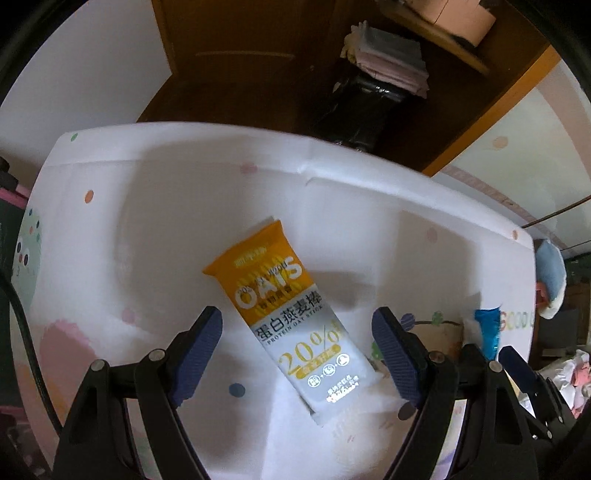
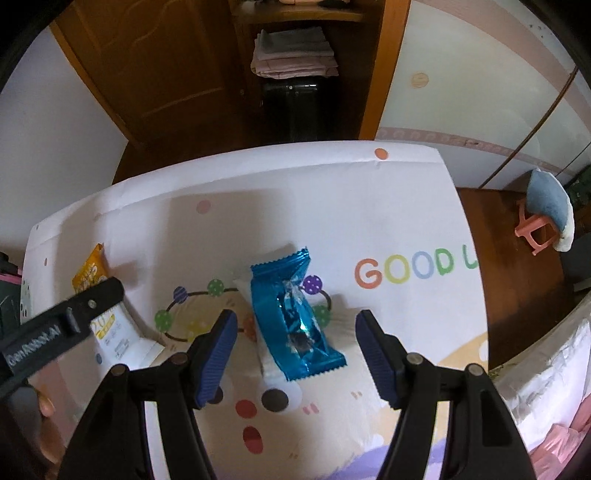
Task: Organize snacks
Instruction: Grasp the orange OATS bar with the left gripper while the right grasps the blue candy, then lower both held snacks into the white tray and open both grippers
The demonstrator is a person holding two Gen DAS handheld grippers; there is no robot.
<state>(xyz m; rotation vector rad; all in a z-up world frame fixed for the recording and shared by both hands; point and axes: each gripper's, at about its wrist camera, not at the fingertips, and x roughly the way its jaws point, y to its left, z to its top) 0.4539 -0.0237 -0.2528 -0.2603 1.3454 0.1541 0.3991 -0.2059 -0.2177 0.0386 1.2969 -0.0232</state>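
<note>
Spread left gripper (image 1: 297,325) straddles the oat bar wrapper (image 1: 291,317); spread right gripper (image 2: 293,332) straddles the blue foil snack (image 2: 291,314) beside it. Both look light, crinkly, slippery; pinch mid-length.

I see both snacks lying flat on the table (image 2: 406,192), well apart. The oat bar packet (image 1: 291,314) is on the left, the foil snack packet (image 2: 295,317) to its right. My left gripper (image 1: 299,350) sits over the oat bar, one finger each side, not touching. My right gripper (image 2: 295,354) straddles the foil packet the same way. Behind the table stands a shelf (image 2: 295,18) with folded cloths (image 2: 295,51); a stool (image 2: 535,229) stands off the table's right edge.
</note>
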